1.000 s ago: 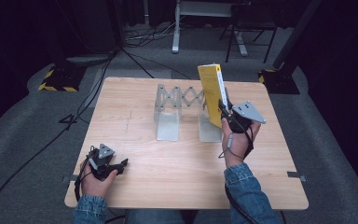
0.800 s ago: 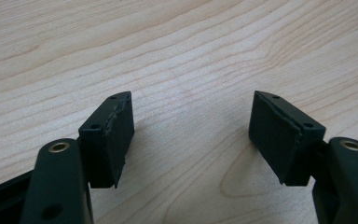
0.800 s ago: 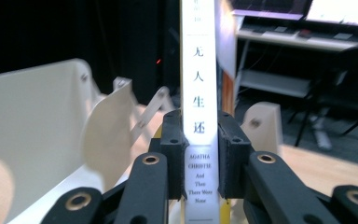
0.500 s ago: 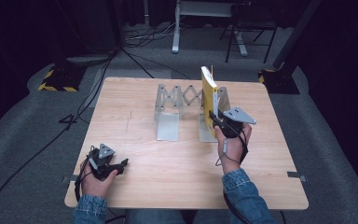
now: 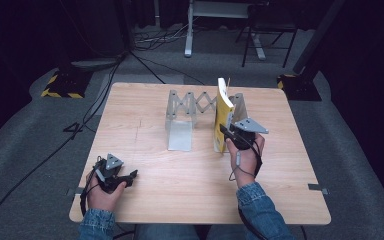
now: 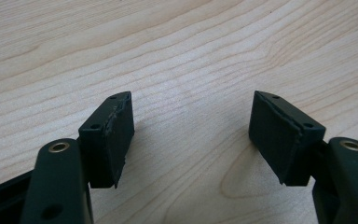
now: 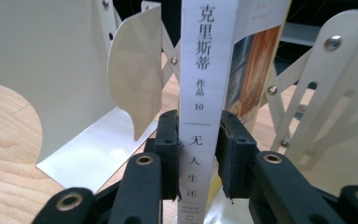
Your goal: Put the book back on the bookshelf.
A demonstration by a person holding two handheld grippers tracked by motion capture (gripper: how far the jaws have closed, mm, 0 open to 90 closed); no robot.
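A yellow-covered book (image 5: 224,112) with a white spine (image 7: 207,70) stands upright at the right end of a white expanding metal book rack (image 5: 190,107). My right gripper (image 5: 223,131) is shut on the book's spine low down, one pad on each side (image 7: 198,149). Its jaws have just been opening a little, with the book still between them. My left gripper (image 5: 130,175) rests near the table's front left edge. It is open, and only bare wood lies between its pads (image 6: 191,135).
The rack's left plate (image 7: 51,70) and its scissor links stand just left of the book. The wooden table (image 5: 180,200) sits on grey floor, with cables and stand legs beyond its far edge.
My right hand has come down and toward me with the book, which was tilted above the rack and now stands upright at its right end. The left hand has stayed put.
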